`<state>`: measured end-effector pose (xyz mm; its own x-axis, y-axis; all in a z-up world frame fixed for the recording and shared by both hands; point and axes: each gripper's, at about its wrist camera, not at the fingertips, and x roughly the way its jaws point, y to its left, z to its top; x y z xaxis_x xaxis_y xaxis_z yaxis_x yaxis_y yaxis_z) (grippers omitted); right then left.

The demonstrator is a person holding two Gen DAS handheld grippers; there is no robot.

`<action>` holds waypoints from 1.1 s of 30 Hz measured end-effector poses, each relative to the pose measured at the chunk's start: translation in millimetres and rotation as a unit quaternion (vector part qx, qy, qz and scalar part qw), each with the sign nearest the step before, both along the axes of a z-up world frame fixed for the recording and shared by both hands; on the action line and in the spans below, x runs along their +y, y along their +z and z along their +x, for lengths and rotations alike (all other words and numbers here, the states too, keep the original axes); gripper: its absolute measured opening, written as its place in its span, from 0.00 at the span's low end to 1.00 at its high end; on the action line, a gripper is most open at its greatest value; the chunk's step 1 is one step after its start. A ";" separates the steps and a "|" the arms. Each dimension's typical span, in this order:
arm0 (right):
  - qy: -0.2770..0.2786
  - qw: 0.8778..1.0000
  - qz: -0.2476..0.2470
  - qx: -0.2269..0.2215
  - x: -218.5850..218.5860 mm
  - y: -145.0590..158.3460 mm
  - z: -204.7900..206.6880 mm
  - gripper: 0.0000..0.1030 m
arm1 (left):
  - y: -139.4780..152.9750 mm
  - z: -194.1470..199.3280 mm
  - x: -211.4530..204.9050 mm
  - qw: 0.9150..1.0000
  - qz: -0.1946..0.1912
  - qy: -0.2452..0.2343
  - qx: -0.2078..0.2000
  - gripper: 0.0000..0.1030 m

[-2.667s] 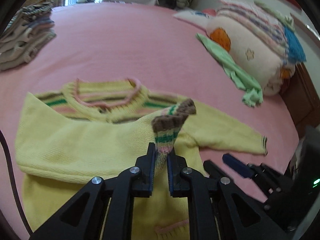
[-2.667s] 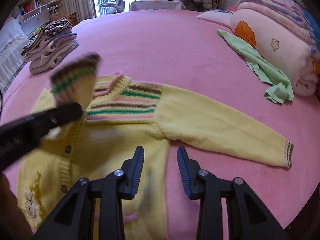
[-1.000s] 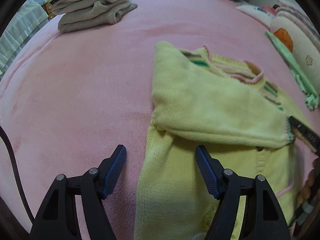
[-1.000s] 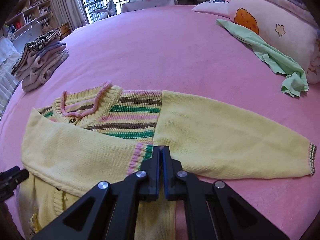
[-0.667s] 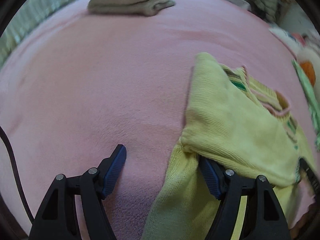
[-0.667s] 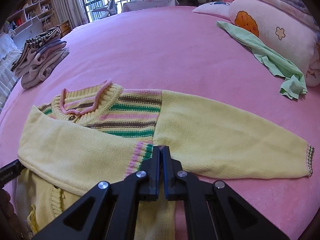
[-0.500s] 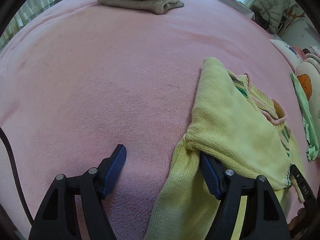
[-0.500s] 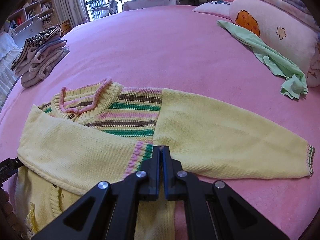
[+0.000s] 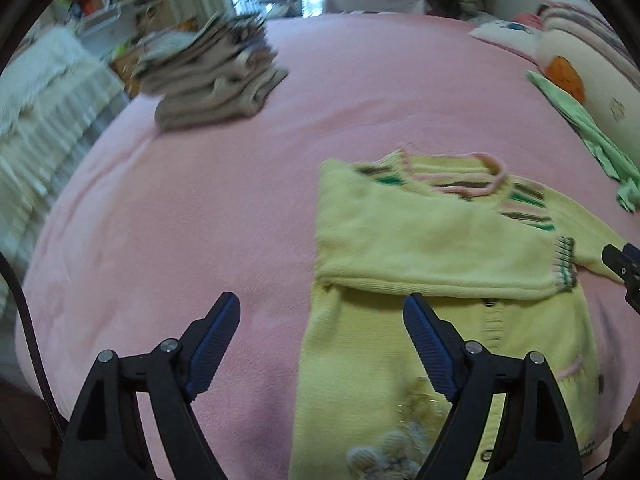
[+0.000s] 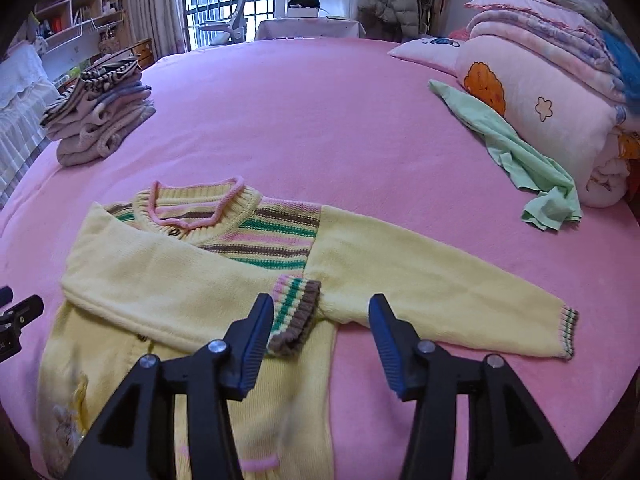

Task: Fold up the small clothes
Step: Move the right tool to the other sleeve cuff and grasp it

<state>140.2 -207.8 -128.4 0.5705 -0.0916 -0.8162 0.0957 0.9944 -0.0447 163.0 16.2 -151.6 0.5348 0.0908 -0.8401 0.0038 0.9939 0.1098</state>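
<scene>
— What do your jaws hold?

— Nothing. My left gripper (image 9: pixel 320 328) and right gripper (image 10: pixel 321 334) both stand spread wide over the yellow cardigan (image 10: pixel 192 280), flat on the pink bed (image 10: pixel 320 112).

— And the garment?

— One sleeve lies folded across the chest, its striped cuff (image 10: pixel 295 316) just ahead of my right jaws; the other sleeve stretches outward. The hem is cut off below, and the folded pile (image 9: pixel 212 76) is blurred.
</scene>
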 end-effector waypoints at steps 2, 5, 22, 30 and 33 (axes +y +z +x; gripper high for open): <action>-0.007 1.000 0.010 -0.003 -12.3 11.8 -12.4 0.48 | 14.3 -5.1 -17.4 1.000 0.002 -0.020 -0.010 0.80; -0.033 0.999 0.012 -0.013 -38.9 28.4 -36.2 0.48 | 32.0 -12.5 -40.8 0.999 -0.012 -0.043 -0.020 0.81; -0.165 0.985 0.043 -0.026 -172.2 32.6 -104.0 0.48 | 52.3 -40.9 -204.1 0.984 -0.009 -0.176 -0.021 0.82; -0.196 0.976 0.091 -0.025 -226.5 12.8 -100.8 0.49 | 17.9 -19.3 -275.4 0.976 0.006 -0.220 -0.010 0.84; -0.212 0.971 0.108 -0.021 -249.5 -0.9 -98.6 0.49 | -6.8 -5.0 -297.9 0.974 0.011 -0.227 0.005 0.84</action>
<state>41.6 -457.3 -129.3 0.5516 -0.1554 -0.8195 0.4960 0.8510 0.1724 158.0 -281.7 -158.4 0.5155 -0.1348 -0.8462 0.4438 0.8868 0.1290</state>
